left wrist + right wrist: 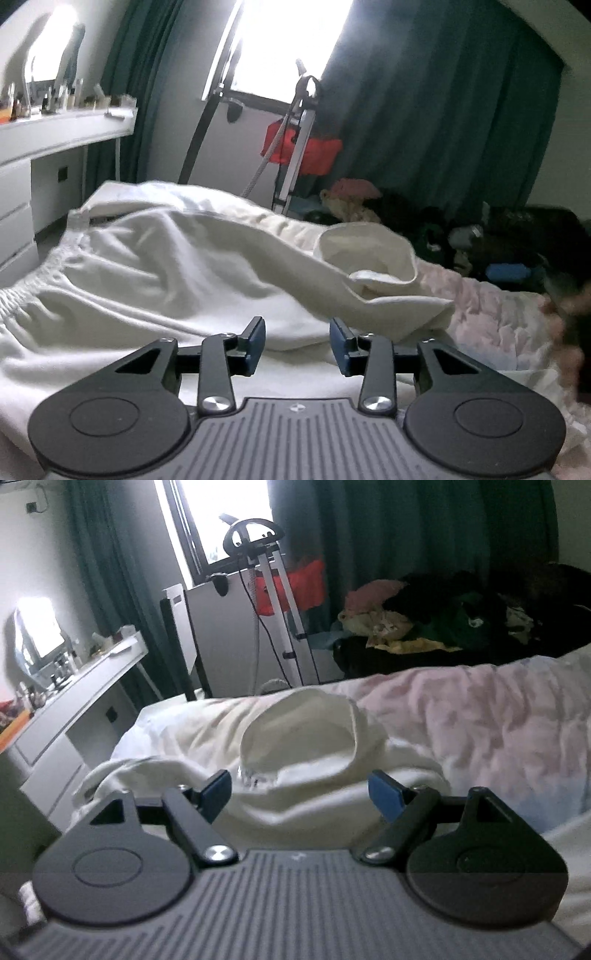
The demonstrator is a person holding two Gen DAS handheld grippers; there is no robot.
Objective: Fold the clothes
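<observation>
A white garment (177, 266) is lying crumpled across a bed, on a pale pink quilt (480, 731), probably spread there to give a flat surface for folding. One sleeve or leg opening (299, 734) is gaping towards the cameras. The left claw (297, 338) is hovering just over the cloth with its blue pads partly apart and nothing between them. The right claw (299, 794) is standing wide open in front of that opening, also gripping nothing (a blurred hand (565, 332) is showing at the edge of the left view). Judging by this, both claws are lining up for a fresh grip on the garment's edge. A heap of unfolded clothes (436, 624) is waiting further back on the bed. A small tag (255, 779) inside the garment is carrying dark marks, too blurred to read; no other writing is legible.
</observation>
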